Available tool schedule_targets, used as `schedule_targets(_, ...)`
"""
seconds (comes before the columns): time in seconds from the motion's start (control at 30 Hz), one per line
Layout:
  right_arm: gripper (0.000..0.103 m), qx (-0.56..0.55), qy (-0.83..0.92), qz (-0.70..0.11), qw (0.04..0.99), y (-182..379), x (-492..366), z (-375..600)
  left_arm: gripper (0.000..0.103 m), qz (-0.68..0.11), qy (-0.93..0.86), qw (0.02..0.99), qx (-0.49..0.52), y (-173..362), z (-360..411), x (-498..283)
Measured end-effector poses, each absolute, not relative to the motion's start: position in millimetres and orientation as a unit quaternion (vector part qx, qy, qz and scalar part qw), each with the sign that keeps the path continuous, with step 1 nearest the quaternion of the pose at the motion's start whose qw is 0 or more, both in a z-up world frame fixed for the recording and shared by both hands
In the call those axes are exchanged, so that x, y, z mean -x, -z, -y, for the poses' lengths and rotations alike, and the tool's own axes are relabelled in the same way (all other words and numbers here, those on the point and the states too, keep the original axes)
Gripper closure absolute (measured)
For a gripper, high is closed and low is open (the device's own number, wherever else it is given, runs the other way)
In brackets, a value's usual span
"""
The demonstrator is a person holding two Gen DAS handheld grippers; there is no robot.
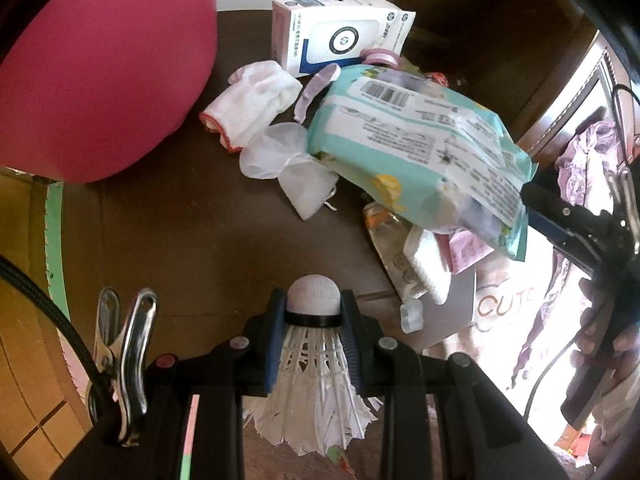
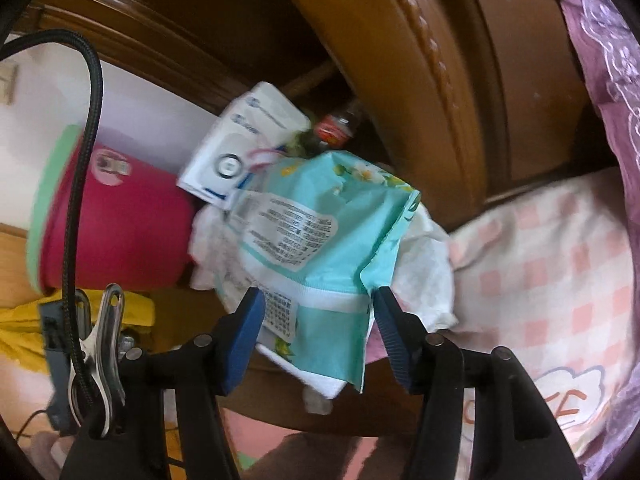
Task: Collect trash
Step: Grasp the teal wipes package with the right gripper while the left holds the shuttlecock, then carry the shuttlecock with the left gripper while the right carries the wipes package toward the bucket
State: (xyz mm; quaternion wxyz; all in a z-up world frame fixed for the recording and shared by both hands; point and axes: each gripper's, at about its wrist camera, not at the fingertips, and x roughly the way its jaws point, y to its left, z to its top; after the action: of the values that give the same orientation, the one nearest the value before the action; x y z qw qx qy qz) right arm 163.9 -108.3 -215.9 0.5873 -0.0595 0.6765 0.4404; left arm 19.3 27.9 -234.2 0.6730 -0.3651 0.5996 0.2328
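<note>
Left wrist view: left gripper (image 1: 313, 334) clamps a shuttlecock (image 1: 314, 344) at bottom centre. The wipes pack (image 1: 416, 148) lies centre right, long axis slanting toward lower right.

Right wrist view: right gripper (image 2: 318, 330) stands released, pads straddling the pack's lower edge without pressing; the right gripper is nearer.

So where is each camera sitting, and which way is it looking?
Left wrist view: sits on the left gripper, looking steeply down at the dark tabletop. Its jaws are shut on a white shuttlecock. The right gripper and fingers show at right.
Right wrist view: sits on the right gripper, looking down toward the wooden headboard. Its jaws stand open around the teal wipes packet.
Both views share the packet, the white box and the pink bin.
</note>
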Motion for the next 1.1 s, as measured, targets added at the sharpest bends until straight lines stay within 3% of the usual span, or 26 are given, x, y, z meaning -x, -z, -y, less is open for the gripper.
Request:
schedule_targets(0.3,0.044,0.072,-0.43,-0.685,0.583,239,-165,96,0.076,-0.596,-0.234,0.675,0.366,223,-35,-14)
schedule_targets(0.43,0.035,0.057,-0.43,-0.701,0.566,259,-169,94,0.076,-0.597,-0.236,0.673,0.366,227,-27,-17)
schedule_targets(0.7,0.035,0.045,-0.438,-0.707,0.554,264,-168,91,0.076,-0.597,-0.237,0.673,0.367,227,-23,-18)
schedule_targets(1.1,0.075,0.021,-0.463,-0.697,0.547,237,-166,96,0.076,-0.581,-0.241,0.686,0.365,211,-21,-18)
